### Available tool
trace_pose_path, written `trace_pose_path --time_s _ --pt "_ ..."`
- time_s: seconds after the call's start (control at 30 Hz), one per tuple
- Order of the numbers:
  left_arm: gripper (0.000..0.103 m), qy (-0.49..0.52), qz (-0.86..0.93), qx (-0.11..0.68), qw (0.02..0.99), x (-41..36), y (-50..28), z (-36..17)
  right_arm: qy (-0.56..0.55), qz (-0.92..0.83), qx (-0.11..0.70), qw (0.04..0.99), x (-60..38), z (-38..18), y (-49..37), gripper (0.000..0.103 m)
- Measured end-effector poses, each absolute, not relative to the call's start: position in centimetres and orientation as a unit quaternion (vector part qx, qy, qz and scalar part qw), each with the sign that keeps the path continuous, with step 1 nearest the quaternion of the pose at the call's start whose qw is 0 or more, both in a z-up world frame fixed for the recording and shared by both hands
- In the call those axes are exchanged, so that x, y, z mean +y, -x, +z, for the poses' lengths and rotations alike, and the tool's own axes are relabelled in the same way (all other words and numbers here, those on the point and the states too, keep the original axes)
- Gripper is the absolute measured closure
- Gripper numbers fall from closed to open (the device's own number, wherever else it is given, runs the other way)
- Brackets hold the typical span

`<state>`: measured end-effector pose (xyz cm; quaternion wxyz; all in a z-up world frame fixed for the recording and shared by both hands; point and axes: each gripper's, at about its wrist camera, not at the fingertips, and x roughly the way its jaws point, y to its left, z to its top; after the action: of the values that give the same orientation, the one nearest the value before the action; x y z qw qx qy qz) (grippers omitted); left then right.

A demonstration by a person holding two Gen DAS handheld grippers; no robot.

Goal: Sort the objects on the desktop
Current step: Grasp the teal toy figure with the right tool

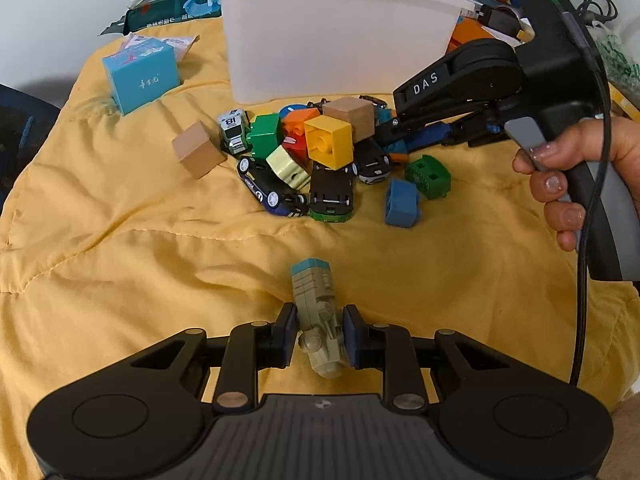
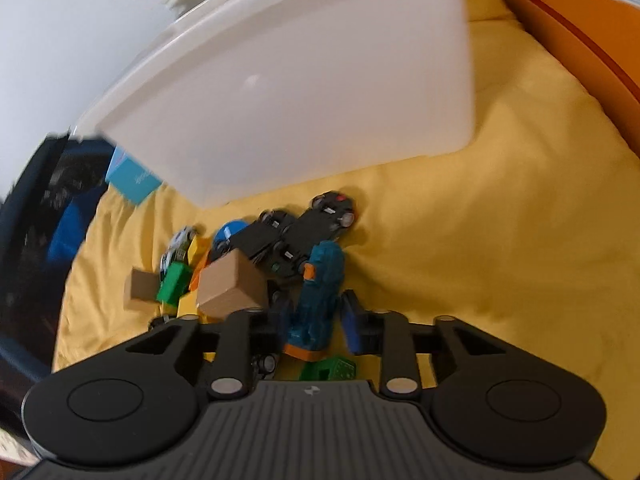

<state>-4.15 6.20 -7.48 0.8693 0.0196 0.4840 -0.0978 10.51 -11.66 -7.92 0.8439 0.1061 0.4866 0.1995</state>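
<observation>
A pile of toys lies on the yellow cloth (image 1: 120, 240): a yellow brick (image 1: 330, 142), wooden cubes (image 1: 198, 155), toy cars (image 1: 272, 192), green (image 1: 428, 176) and blue (image 1: 401, 203) bricks. My left gripper (image 1: 319, 334) is shut on a grey-beige brick figure (image 1: 318, 312) with a light blue top, held over the cloth in front of the pile. My right gripper (image 2: 316, 320) is at the pile's right side, closed around a teal and orange brick figure (image 2: 322, 292); in the left wrist view its fingertips are hidden among the toys.
A translucent white bin (image 1: 336, 36) stands behind the pile; it also fills the right wrist view (image 2: 300, 92). A blue box (image 1: 140, 76) sits at the left. Clutter lies behind the bin. An orange object (image 2: 580, 28) borders the cloth on the right.
</observation>
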Motion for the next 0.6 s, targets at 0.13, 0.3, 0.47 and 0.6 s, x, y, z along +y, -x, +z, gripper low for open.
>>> trace_pose_path --time_s 0.13,0.3,0.47,0.6 --pt "0.075 -0.022 -0.101 0.482 0.870 6.2 4.2 -7.6 -0.049 0.216 0.443 0.869 -11.9 -5.9 -9.0 0.076" --pt "0.076 -0.029 -0.116 0.468 0.876 5.6 3.8 -6.6 0.035 0.259 0.399 0.879 -12.6 -2.5 -6.2 0.076" --pt "0.076 -0.055 -0.143 0.455 0.877 3.5 3.1 -6.0 0.140 0.287 0.393 0.862 -12.8 -1.9 -2.7 0.076" --pt "0.076 -0.065 -0.159 0.462 0.870 2.4 3.1 -6.6 0.177 0.286 0.399 0.853 -12.8 -3.1 -1.0 0.076"
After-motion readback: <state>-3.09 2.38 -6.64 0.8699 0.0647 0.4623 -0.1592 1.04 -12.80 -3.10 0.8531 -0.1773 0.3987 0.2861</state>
